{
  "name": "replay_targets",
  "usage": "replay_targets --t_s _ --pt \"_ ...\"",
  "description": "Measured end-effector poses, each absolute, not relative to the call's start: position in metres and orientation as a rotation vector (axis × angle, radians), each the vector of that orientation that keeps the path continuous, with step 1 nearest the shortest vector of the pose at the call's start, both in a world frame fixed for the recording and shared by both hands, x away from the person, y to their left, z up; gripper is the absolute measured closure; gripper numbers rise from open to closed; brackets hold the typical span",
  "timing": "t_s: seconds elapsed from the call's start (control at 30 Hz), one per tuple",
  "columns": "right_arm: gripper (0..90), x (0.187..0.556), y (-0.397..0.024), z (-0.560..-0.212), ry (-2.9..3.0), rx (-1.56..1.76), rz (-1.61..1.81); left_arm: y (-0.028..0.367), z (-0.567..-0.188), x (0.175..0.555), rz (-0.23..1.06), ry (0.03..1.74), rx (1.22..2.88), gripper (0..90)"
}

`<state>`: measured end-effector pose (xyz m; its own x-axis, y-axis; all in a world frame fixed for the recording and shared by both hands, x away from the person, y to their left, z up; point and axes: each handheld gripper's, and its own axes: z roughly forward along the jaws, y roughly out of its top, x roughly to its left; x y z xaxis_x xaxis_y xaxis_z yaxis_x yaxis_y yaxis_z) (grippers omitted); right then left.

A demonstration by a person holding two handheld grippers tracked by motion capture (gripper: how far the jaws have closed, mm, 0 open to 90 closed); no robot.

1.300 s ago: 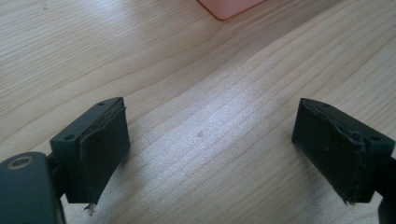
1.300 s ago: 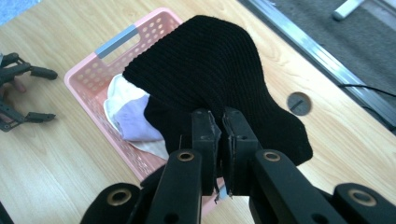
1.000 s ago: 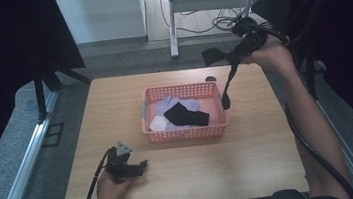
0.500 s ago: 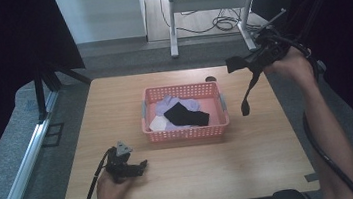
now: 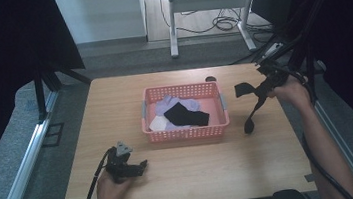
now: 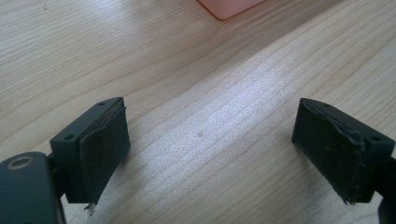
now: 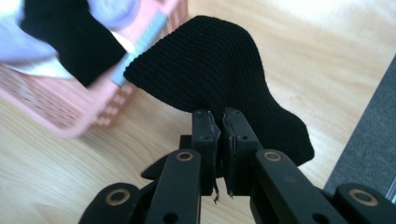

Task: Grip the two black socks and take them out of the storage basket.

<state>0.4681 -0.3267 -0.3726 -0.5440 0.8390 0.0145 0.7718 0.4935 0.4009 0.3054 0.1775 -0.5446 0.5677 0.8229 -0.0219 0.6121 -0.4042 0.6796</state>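
A black sock [image 5: 248, 105] hangs from my right gripper [image 5: 263, 88] over the table to the right of the pink basket [image 5: 186, 131]. In the right gripper view the sock [image 7: 219, 79] bulges above my right gripper [image 7: 218, 140], whose jaws are shut on it. More socks lie in the basket: a black one [image 5: 186, 114], pale purple ones [image 5: 175, 102] and a white one [image 5: 157, 124]. At the front left of the table, my left gripper [image 5: 139, 167] rests low in a hand. The left gripper view shows my left gripper [image 6: 212, 144] open over bare wood, nothing between its jaws.
The wooden table [image 5: 113, 94] has bare room in front of the basket and to its left. Its right edge [image 5: 300, 141] lies close under the right forearm. Metal rails [image 5: 25, 162] run along the floor on the left; a desk frame and cables [image 5: 216, 22] stand behind.
My right gripper has come down and toward the table's right side with the black sock, from high behind the basket to beside it. The left gripper has stayed in place.
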Motion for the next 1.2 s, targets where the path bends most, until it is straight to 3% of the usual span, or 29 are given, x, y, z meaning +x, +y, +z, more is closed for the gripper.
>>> replay_targets --t_s 0.37,0.4,0.67,0.97,1.2 --pt "82.7 0.460 -0.332 -0.441 2.635 1.453 0.529 0.177 -0.545 0.305 0.418 1.152 2.141 10.6" --pt "78.7 0.459 -0.333 -0.443 2.636 1.447 0.540 0.177 -0.545 0.305 0.418 1.150 2.145 10.6" --pt "63.5 0.458 -0.319 -0.404 2.599 1.377 0.659 0.177 -0.545 0.305 0.421 1.144 2.150 10.6" --pt "59.8 0.467 -0.269 -0.387 2.654 1.241 0.719 0.177 -0.545 0.305 0.421 1.142 2.153 10.6" --pt "57.7 0.481 -0.209 -0.400 2.722 1.116 0.726 0.177 -0.545 0.305 0.420 1.143 2.153 10.6"
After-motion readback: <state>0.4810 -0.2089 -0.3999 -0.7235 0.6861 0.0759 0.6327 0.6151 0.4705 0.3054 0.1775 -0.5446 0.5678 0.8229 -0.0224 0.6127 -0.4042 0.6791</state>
